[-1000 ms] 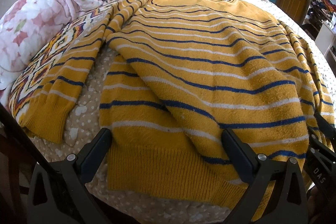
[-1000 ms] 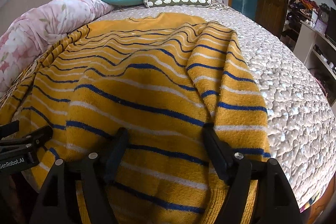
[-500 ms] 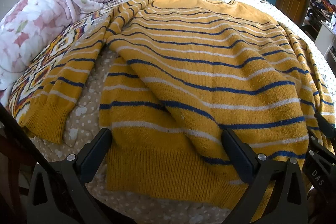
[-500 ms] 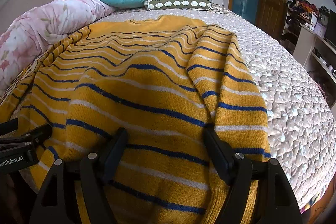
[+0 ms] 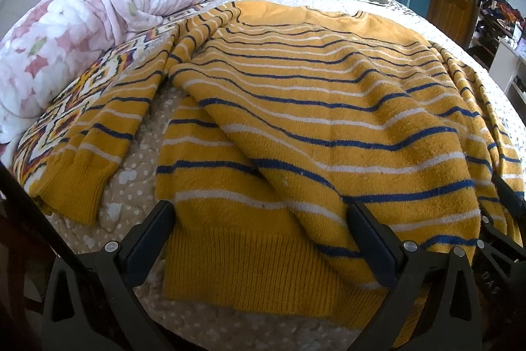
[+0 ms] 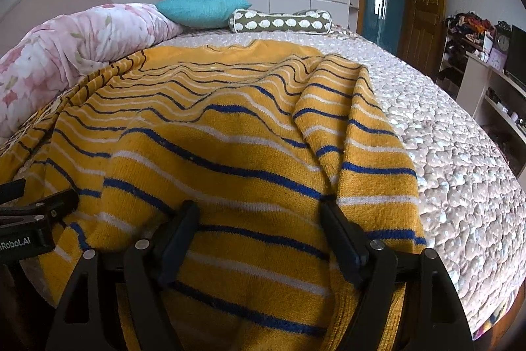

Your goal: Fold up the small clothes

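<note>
The sweater point(image 5: 328, 127) is lying spread on the bed point(image 6: 460, 186), hem toward the cameras, one sleeve point(image 5: 108, 134) trailing off to the left; the left gripper point(image 5: 259, 229) is sitting with fingers apart over the hem, and the right gripper point(image 6: 259, 219) likewise, spread wide over the hem's other end, gripping nothing. The knit is already rumpling into ridges; pinching one layer only would likely be dragging the fold askew; the loose sleeve could be bunching underneath.

The left black two-finger claw point(image 5: 259, 239) is spread wide, fingers low at the bed's near edge. The right black two-finger claw point(image 6: 259, 232) is likewise spread wide, just beside it, both pointing toward the bed's far edge.
</note>
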The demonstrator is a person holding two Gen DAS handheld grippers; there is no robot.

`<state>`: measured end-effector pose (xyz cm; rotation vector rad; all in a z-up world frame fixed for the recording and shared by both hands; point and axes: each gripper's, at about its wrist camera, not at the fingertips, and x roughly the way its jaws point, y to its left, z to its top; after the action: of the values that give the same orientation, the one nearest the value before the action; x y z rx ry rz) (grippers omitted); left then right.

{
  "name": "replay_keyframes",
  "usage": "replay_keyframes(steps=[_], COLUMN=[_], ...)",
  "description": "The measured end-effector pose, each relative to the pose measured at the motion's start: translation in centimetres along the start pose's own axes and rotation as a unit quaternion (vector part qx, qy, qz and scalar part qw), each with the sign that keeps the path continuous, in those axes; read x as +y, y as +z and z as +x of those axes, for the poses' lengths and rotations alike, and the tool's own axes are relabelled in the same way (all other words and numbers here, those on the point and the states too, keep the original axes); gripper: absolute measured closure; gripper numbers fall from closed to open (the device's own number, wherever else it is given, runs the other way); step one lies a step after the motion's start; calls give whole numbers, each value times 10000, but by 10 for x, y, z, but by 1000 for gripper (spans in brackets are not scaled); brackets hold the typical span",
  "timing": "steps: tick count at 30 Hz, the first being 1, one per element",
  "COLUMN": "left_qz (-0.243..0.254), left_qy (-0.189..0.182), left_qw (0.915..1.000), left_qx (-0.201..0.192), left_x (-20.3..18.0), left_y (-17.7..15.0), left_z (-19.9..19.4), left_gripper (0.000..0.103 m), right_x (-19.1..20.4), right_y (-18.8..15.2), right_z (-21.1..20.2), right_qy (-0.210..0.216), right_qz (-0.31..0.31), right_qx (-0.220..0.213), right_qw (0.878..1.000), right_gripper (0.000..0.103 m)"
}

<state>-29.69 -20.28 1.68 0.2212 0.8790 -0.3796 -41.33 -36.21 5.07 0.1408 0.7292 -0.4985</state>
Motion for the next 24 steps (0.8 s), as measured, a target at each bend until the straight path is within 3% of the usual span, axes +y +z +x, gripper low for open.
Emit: replay_keyframes(steps=[14,24], left_qz=[72,140], left_qy=[35,13], left_qw=[9999,9993], left_qx=[-132,-333], left_x=[-2,-1], left_y=[-1,-6], left_z=[1,-2], left_gripper=[0,0], right_x=[7,-2], right_y=[-2,15], right_z=[1,-2], right_qy=[-59,473], right_qz=[-111,-336], right_qx=[-297,268], right_qw=[9995,9980], right_gripper=[18,17])
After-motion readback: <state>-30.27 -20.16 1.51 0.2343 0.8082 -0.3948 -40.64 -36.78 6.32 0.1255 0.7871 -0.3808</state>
